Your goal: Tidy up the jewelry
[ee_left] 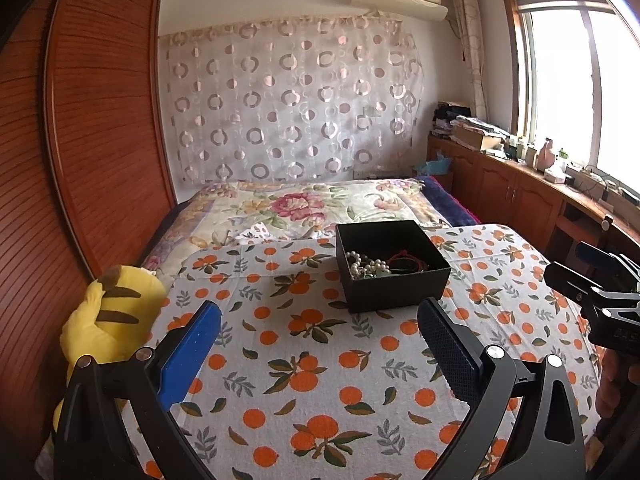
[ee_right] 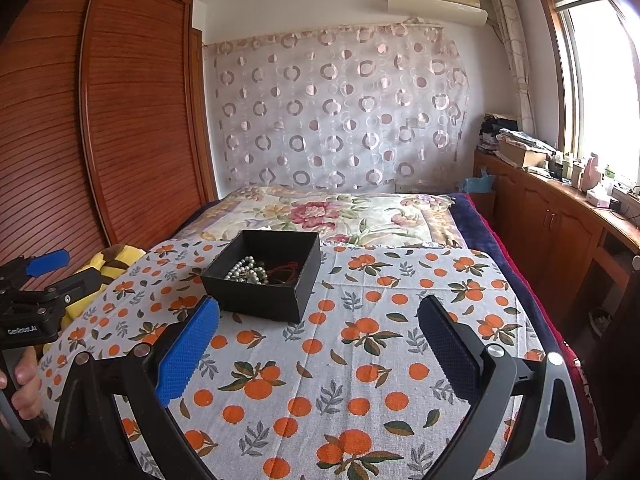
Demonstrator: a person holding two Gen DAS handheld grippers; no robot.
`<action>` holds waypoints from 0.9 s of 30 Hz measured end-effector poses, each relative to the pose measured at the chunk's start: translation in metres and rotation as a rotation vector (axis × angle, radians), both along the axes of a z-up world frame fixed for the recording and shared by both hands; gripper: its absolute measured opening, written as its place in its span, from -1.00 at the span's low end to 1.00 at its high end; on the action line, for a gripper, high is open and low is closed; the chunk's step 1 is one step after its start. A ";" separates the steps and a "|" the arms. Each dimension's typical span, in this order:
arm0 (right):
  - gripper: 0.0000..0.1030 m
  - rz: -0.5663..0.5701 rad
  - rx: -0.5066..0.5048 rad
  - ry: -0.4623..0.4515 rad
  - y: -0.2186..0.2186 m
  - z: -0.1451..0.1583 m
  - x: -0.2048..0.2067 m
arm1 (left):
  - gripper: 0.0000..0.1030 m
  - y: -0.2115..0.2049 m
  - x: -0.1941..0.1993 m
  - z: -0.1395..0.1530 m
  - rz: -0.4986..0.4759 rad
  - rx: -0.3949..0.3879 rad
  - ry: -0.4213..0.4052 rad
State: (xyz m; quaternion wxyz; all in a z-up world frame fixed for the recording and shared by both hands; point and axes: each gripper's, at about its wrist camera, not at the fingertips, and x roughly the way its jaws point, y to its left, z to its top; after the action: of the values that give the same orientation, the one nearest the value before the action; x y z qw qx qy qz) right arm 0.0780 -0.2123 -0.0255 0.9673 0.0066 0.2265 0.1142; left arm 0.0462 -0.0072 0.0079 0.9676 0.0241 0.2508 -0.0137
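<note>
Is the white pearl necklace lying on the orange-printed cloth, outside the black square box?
No, the white pearl necklace lies inside the open black square box, beside a red cord piece.

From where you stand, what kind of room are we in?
Almost certainly a home bedroom: a bed with a floral quilt fills the middle, a louvred wooden wardrobe lines one wall, and a yellow plush toy sits beside the bed.
</note>
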 end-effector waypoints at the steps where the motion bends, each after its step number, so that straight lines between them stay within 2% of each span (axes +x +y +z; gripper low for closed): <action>1: 0.95 -0.001 0.004 -0.002 -0.001 0.000 0.000 | 0.85 0.000 0.000 0.000 0.000 0.001 -0.002; 27: 0.95 0.000 0.005 -0.008 0.000 0.003 -0.002 | 0.85 -0.001 -0.002 0.002 -0.001 0.001 -0.009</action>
State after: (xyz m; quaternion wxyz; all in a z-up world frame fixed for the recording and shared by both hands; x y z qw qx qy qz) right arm 0.0763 -0.2119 -0.0222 0.9681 0.0087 0.2224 0.1149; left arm 0.0441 -0.0086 0.0097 0.9687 0.0246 0.2465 -0.0141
